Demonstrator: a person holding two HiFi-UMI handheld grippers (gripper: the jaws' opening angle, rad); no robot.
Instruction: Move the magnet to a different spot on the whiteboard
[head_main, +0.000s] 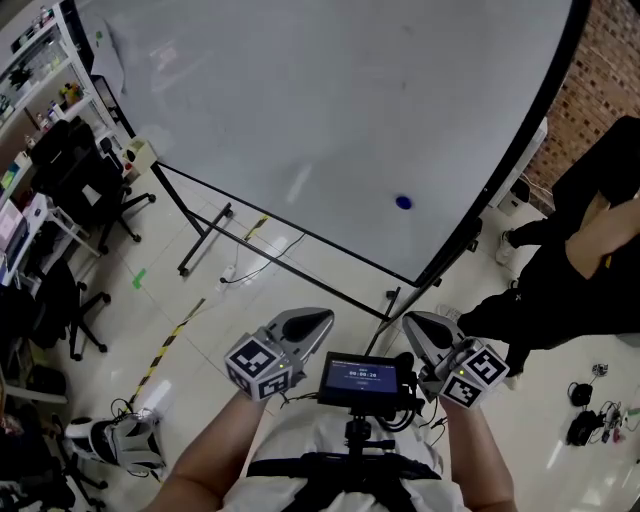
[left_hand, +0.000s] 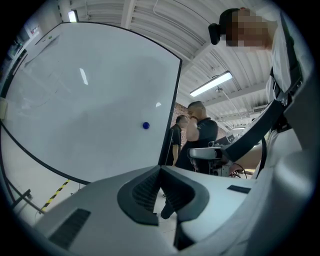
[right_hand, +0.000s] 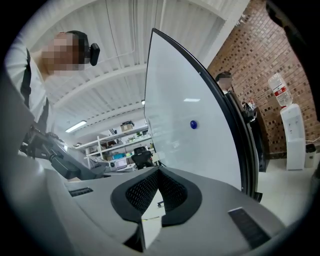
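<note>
Screen (head_main: 360, 378) on the chest mount lies nearest, between the two hand-held grippers. Left gripper (head_main: 318, 320): jaws closed together, nothing between them. Right gripper (head_main: 416, 324): jaws likewise meeting, empty. Both point toward the whiteboard (head_main: 300, 110) and are well apart from it. Beyond them are the floor (head_main: 200, 320) and the board's black stand (head_main: 205, 235). Blue magnet (head_main: 403, 202): stuck to the board's lower right area, near the black frame edge, untouched. Farther off, a person in black (head_main: 590, 240) is right of the board and office chairs (head_main: 85, 190) are left of it.
</note>
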